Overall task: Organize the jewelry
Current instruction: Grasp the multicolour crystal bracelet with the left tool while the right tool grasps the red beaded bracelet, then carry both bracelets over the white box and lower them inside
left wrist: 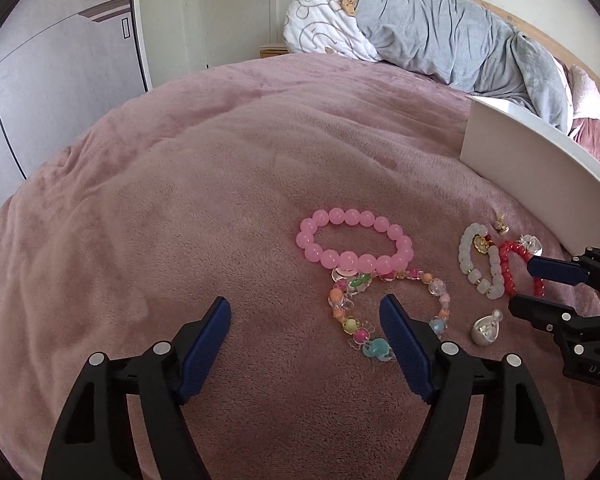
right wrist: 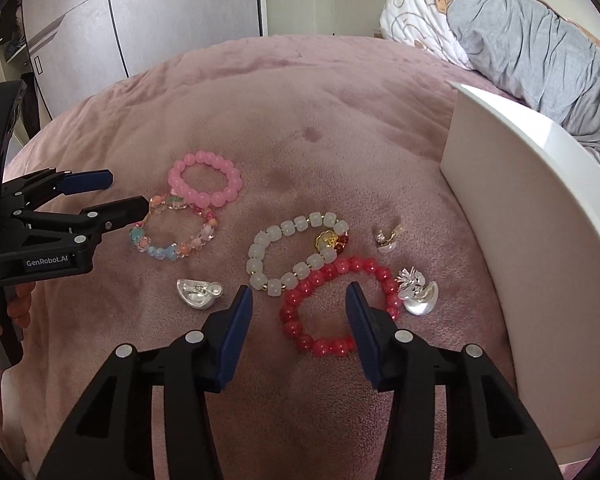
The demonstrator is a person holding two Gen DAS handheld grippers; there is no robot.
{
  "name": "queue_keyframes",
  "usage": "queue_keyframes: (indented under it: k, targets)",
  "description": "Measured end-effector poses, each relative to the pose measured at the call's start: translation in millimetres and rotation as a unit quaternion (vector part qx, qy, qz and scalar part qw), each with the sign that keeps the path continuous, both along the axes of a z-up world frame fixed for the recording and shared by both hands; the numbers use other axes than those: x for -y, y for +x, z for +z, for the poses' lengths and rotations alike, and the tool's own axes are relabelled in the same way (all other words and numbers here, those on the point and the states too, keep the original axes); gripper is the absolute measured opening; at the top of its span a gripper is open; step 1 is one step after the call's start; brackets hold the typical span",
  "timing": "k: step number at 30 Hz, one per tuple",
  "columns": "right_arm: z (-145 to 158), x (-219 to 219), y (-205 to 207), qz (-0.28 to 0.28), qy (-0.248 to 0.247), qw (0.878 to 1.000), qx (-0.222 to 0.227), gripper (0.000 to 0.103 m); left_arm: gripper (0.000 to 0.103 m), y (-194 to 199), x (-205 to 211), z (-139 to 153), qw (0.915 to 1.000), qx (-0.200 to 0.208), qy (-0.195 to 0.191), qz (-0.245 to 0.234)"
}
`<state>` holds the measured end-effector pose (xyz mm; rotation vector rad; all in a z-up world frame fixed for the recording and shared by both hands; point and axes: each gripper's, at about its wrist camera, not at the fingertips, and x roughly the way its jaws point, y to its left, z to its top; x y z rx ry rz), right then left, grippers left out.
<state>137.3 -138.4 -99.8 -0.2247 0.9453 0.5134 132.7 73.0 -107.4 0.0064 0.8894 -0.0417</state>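
Jewelry lies on a pink blanket point(left wrist: 220, 184). A pink bead bracelet point(left wrist: 354, 240) point(right wrist: 205, 184) touches a multicoloured bead bracelet point(left wrist: 388, 308) point(right wrist: 172, 236). A white bead bracelet point(right wrist: 296, 250) point(left wrist: 480, 260) with a gold charm overlaps a red bead bracelet point(right wrist: 336, 304) point(left wrist: 512, 264). A silver ingot charm point(right wrist: 198, 292) point(left wrist: 486, 328) and two small silver pieces point(right wrist: 418, 292) point(right wrist: 388, 236) lie nearby. My left gripper point(left wrist: 306, 322) point(right wrist: 126, 194) is open, its right finger over the multicoloured bracelet. My right gripper point(right wrist: 300, 306) point(left wrist: 530, 284) is open above the red bracelet.
A white box point(right wrist: 520, 208) point(left wrist: 532, 160) stands at the right of the jewelry. A grey duvet point(left wrist: 460, 32) and a printed pillow point(left wrist: 324, 20) lie at the bed's far end. Wardrobe doors point(right wrist: 140, 12) and a room door point(left wrist: 236, 4) stand beyond.
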Motion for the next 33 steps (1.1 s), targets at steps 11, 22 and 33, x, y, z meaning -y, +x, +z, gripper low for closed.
queue_keyframes:
  k: [11,22,33]
  targets:
    - [-7.4,2.9,0.7,0.002,0.025,0.999,-0.037,0.011,0.040,-0.2,1.5,-13.4,0.9999,-0.006,0.006,-0.009]
    - [10.9,11.4,-6.3,-0.001,0.056,0.998,-0.026,0.011,0.013,-7.0,4.4,-10.6,0.9997,-0.007,-0.005,-0.023]
    - [57.7,27.0,-15.2,-0.012,0.103,0.994,0.016,0.011,0.013,-22.2,6.9,39.5,0.9985,0.041,-0.022,-0.030]
